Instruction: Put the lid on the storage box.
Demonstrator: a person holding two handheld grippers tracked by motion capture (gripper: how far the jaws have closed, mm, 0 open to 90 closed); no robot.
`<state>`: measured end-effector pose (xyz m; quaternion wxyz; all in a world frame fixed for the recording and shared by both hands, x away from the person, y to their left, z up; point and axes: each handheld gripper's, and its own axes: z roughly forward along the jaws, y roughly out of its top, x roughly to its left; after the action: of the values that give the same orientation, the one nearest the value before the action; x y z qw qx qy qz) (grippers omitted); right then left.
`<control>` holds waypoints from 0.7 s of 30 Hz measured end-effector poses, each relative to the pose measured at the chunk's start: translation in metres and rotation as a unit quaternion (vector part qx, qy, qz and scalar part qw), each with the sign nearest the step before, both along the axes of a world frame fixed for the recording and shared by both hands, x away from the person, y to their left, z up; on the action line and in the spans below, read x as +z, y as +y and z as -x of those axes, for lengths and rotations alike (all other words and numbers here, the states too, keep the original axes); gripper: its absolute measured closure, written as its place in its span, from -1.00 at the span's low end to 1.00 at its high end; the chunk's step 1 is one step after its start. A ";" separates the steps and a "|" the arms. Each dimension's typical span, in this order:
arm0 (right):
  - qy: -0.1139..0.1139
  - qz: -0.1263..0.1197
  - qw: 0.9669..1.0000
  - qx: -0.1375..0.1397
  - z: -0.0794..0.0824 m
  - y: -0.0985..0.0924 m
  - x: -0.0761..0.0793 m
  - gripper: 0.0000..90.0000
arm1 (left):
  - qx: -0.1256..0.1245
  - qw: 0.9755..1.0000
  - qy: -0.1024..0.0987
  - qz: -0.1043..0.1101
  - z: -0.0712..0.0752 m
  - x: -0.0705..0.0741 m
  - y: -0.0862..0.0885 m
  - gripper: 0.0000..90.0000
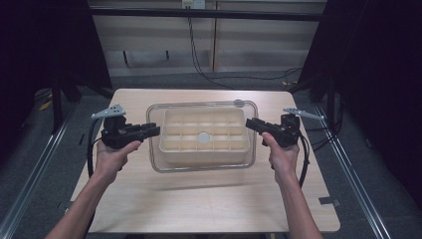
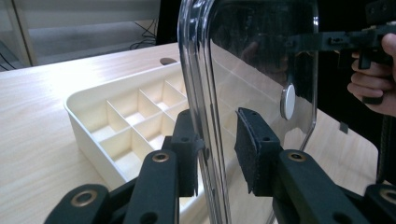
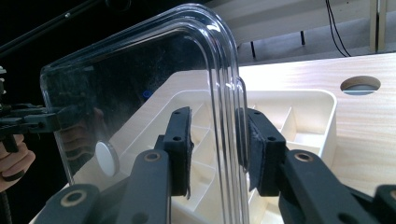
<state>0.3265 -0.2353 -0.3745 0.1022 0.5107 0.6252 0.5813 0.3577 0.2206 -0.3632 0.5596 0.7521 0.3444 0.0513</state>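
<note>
Room: I am looking into a dim bay with dark drapes at both sides and pale wall panels at the back; cables are trailing down the wall and across the floor
Tabletop (image 1: 209, 199): a light wooden tabletop is carrying the work; a round hole (image 3: 360, 85) is showing in it in the right gripper view
Tray (image 1: 175, 149): a cream tray split into small compartments is sitting on the tabletop, around its middle; I am seeing its compartments bare
Lid (image 1: 199, 105): a clear plastic lid with rounded corners is hanging level just above the tray, its edges overreaching the tray all round; a small white round knob (image 1: 203, 137) is sitting at its centre
Left tool (image 1: 149, 131): I am clenching it on the lid's left edge; in the left gripper view the rim (image 2: 205, 140) is standing between the two pads, one pad pressing on it, the other looking a little off it
Right tool (image 1: 254, 124): I am grasping the lid's right edge with it; in the right gripper view both pads are closing on the rim (image 3: 229, 140)
Hands: the left hand (image 1: 115, 152) and the right hand (image 1: 281, 152) are each wrapping a tool's grip, forearms coming in from the near edge
</note>
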 end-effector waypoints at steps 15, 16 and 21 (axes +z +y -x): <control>-0.011 -0.007 1.000 -0.009 -0.016 -0.005 0.013 0.47 | 0.004 1.000 -0.007 0.002 -0.020 0.013 -0.006 0.56; -0.012 -0.007 1.000 -0.011 -0.018 -0.005 0.013 0.46 | 0.005 1.000 -0.006 0.005 -0.022 0.014 -0.006 0.56; 0.005 -0.003 1.000 -0.014 -0.031 -0.003 0.008 0.42 | 0.006 1.000 -0.008 -0.001 -0.027 0.016 -0.006 0.56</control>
<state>0.3573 -0.2385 -0.3669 0.1060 0.5225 0.6165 0.5794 0.3843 0.2147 -0.3476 0.5612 0.7501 0.3444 0.0612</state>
